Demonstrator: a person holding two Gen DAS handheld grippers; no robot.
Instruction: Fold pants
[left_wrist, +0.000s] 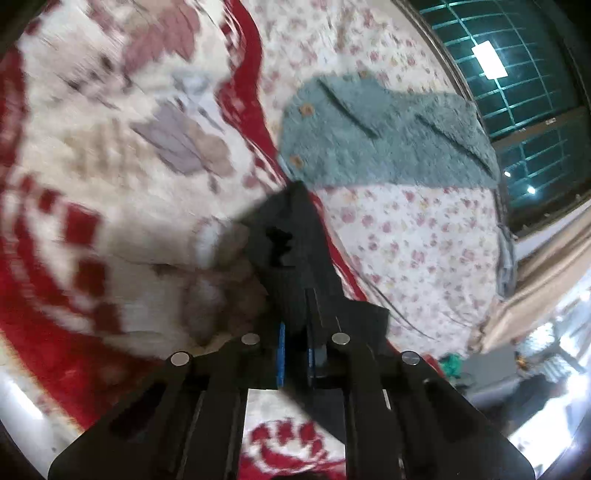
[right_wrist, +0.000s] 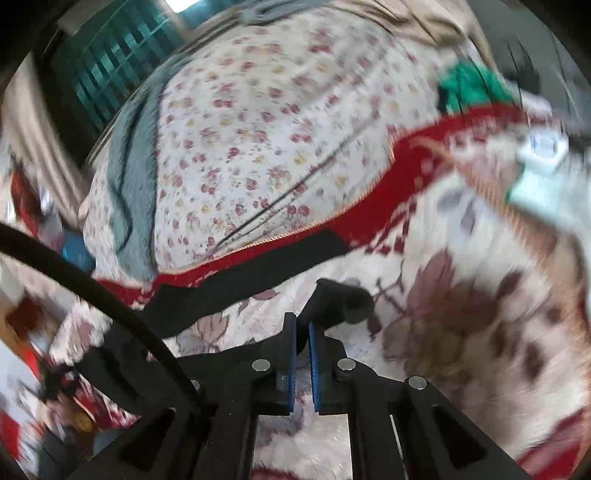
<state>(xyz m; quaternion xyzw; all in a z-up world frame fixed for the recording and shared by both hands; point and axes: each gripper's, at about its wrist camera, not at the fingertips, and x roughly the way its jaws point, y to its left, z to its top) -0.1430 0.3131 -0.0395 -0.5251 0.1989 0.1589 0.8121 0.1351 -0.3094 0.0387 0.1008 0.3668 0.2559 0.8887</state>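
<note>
Over the red-and-white blanket (left_wrist: 92, 177), left tool (left_wrist: 295, 332) clamped on black pants (left_wrist: 291, 236), right tool (right_wrist: 302, 354) nearly closed, holding nothing

Motion blur smears the red-and-white blanket (left_wrist: 92, 177) pattern in both views. Black pants (left_wrist: 291, 251) cover the left gripper (left_wrist: 295, 354) tips, grip contact hidden. Right gripper (right_wrist: 302, 354) pads close together, fabric between them unclear. Green item (right_wrist: 476, 86) blurred, unidentifiable. Grey fleece garment (right_wrist: 135, 166) only partly visible in right view
</note>
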